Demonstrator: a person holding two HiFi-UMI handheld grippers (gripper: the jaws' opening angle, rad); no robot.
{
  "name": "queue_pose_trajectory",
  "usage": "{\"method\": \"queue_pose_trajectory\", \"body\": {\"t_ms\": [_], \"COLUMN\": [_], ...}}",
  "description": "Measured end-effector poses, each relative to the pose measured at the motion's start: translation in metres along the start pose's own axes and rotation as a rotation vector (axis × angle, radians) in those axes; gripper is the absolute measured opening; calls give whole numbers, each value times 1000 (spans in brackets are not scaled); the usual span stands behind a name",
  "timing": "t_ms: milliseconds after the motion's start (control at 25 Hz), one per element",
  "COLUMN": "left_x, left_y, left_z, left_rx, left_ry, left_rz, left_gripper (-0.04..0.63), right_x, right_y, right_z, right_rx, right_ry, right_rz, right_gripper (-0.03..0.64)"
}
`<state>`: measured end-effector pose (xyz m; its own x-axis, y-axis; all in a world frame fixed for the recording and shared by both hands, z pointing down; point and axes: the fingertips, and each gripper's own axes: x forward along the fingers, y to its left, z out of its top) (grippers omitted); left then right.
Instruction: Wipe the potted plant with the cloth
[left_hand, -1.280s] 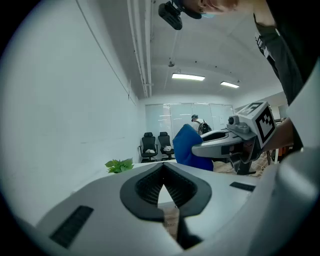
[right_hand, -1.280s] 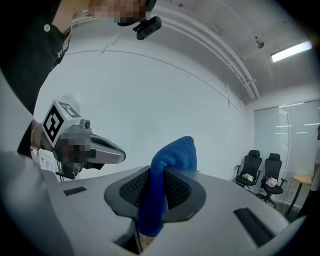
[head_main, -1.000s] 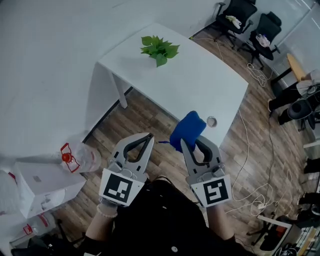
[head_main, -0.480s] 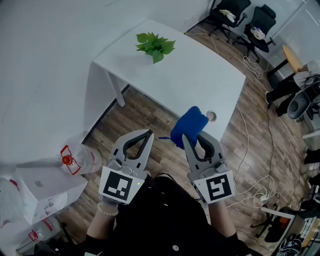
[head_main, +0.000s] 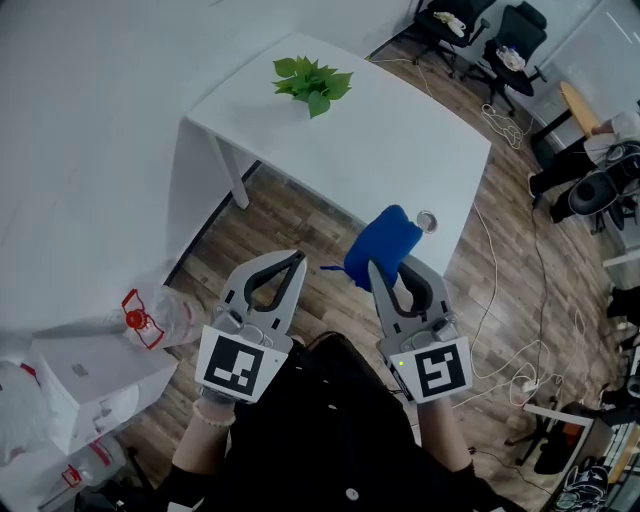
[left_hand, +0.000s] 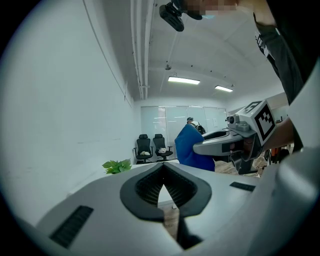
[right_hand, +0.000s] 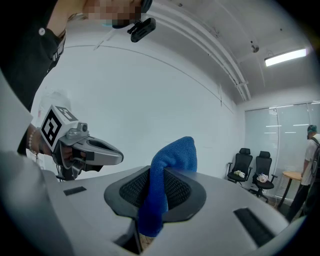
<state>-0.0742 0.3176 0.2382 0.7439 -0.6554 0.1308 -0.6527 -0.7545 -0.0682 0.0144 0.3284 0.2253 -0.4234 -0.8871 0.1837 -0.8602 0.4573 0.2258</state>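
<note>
Potted plant (head_main: 312, 85) stands at the far corner of the white counter (head_main: 400, 150) in the head view, well ahead of both pairs of jaws and a little to the left of them. The left gripper (head_main: 298, 260) is held over the wooden floor (head_main: 290, 230) in front of the counter, with its jaws clenched together and nothing between them. Just beside it, the right gripper (head_main: 383, 268) has its jaws grasping a blue cloth (head_main: 385, 238), which bunches up beyond the jaw tips. A small round thing (head_main: 426, 220) lies on the near corner of the counter, just past the cloth.

In the left gripper view the two jaws meet tip to tip. The green leaves show far beyond them and to the left. The cloth and the right gripper are to the right of these jaws.

In the right gripper view the cloth is pinched between the ribbed pads; one end stands up above the jaws and the other end hangs below them. The left gripper is seen to the left, apart from the cloth. Two black chairs (right_hand: 252, 167) stand far off to the right.
</note>
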Motion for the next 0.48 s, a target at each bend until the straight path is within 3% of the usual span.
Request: {"method": "queue_pose_trajectory", "body": {"t_ms": [480], "left_x": [-9], "left_y": [-5], "left_z": [-3], "left_rx": [13], "left_ry": [-12], "left_rz": [-39], "left_gripper": [12], "right_x": [-6], "right_y": [13], "right_z": [-3], "right_rx": [12], "right_ry": [5], "right_rz": [-35], "right_gripper": [94]}}
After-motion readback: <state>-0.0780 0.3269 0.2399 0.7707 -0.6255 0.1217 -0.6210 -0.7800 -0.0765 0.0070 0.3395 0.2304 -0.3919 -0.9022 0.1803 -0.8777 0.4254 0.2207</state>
